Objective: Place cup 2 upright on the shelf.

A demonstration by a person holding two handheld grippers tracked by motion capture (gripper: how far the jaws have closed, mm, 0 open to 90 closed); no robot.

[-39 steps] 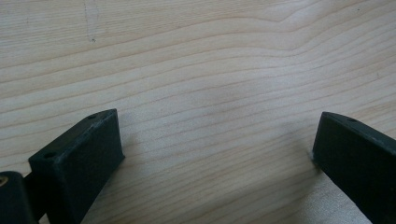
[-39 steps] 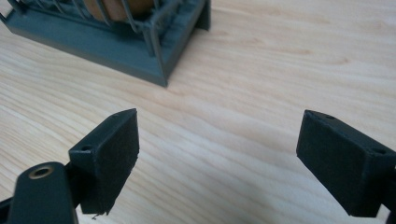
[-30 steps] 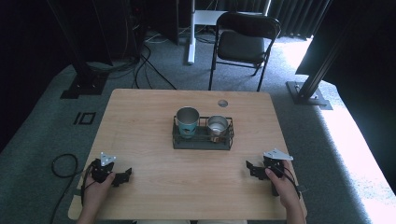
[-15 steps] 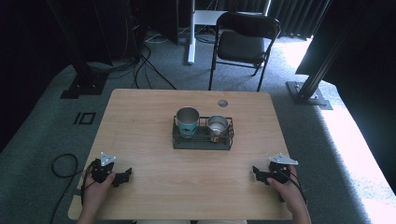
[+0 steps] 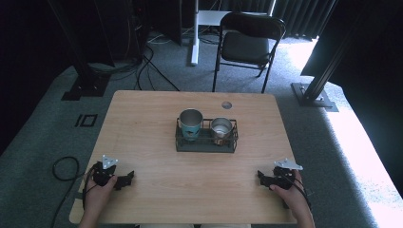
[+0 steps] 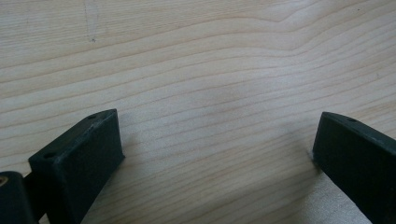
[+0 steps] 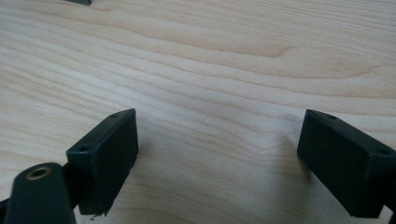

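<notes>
A dark wire tray (image 5: pixel 206 143) stands at the middle of the wooden table (image 5: pixel 142 123). In it are a teal metal cup (image 5: pixel 190 124) on the left and a smaller silver cup (image 5: pixel 221 128) on the right, both upright. My left gripper (image 5: pixel 126 180) rests near the table's front left corner, held by a hand, and its jaws are open over bare wood (image 6: pixel 215 107). At the front right, my right gripper (image 5: pixel 262 177) lies low on the table, open too, with nothing between its jaws (image 7: pixel 215 126).
A round cable hole (image 5: pixel 226 104) sits near the table's far edge. A black folding chair (image 5: pixel 249 42) stands behind the table. Cables (image 5: pixel 62 166) lie on the grey carpet at the left, and metal frame feet (image 5: pixel 313 95) stand at the right.
The right hand and its gripper have slid a little toward the front right corner of the table. The left gripper has stayed where it was.
</notes>
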